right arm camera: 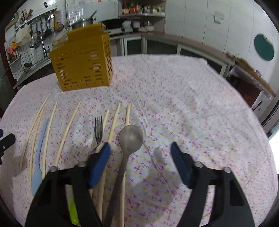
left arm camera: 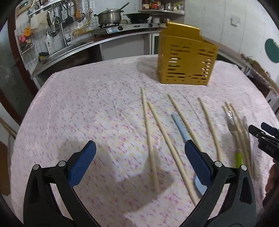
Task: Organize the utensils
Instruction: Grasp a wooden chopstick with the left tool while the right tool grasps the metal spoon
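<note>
Both grippers, left gripper (left arm camera: 140,153) and right gripper (right arm camera: 140,154), are hanging open, holding nothing. Metal spoon (right arm camera: 129,138) is lying between the right jaws, beside chopsticks (right arm camera: 114,125); yellow utensil holder (right arm camera: 82,57) is standing far left. Risk: pinching a chopstick too.

Behind the floral-clothed table (left arm camera: 87,97): steel counter with sink (left arm camera: 69,47) and tap (left arm camera: 60,26) – white tiled wall (left arm camera: 83,22) above, stove (left arm camera: 129,26) with pot (left arm camera: 109,16) beside, white cupboards (right arm camera: 200,21) further right.

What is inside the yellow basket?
Through the slots of the yellow basket, pale sticks show, probably chopsticks. Its walls hide the rest, so how many, or anything else inside, cannot be seen.
</note>
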A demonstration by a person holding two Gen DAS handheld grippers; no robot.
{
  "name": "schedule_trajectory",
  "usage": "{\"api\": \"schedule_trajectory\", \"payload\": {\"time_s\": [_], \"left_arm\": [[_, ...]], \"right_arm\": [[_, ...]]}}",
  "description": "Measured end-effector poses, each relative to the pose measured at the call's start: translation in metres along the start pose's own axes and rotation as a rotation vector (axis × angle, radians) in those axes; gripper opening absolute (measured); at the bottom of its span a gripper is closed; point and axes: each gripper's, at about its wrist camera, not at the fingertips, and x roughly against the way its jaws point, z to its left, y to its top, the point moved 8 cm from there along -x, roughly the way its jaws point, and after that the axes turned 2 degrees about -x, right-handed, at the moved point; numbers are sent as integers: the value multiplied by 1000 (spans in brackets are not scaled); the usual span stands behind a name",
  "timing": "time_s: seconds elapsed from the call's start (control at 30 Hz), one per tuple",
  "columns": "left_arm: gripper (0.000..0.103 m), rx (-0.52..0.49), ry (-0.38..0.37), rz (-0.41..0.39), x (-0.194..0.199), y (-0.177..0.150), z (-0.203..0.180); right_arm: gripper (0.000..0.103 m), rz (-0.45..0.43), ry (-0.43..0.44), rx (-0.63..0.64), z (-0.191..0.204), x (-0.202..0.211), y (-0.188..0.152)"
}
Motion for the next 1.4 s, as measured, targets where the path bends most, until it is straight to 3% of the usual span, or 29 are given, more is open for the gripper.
{"api": "schedule_trajectory", "payload": {"time_s": [0.07, 0.17, 0.33, 0.5, 0.67, 0.97, 1.03, 1.27, 1.4], "left_arm": [[98, 2, -19, 26, -6, 4, 0], [97, -12, 9, 65, -17, 9, 1], [82, 19, 27, 140, -41, 11, 10], [78, 53, 39, 154, -56, 23, 22], [63, 70, 7, 214, -78, 30, 21], [62, 91, -23, 265, -97, 45, 16], [53, 99, -29, 270, -101, 53, 16], [40, 124, -36, 305, -114, 67, 13], [21, 107, -29, 296, -117, 74, 6]], "right_arm": [[63, 32, 12, -7, 0, -6, -1], [63, 55, 12, 5, 4, -14, 0], [63, 73, 14, 8, 5, -22, 4], [56, 112, 39, -15, 2, -36, 10], [46, 135, 56, -32, 1, -44, 13], [36, 156, 73, -22, -1, -46, 18], [36, 160, 79, -17, -1, -46, 19], [36, 163, 90, -17, -1, -46, 20], [36, 154, 95, -5, 0, -43, 21]]}}
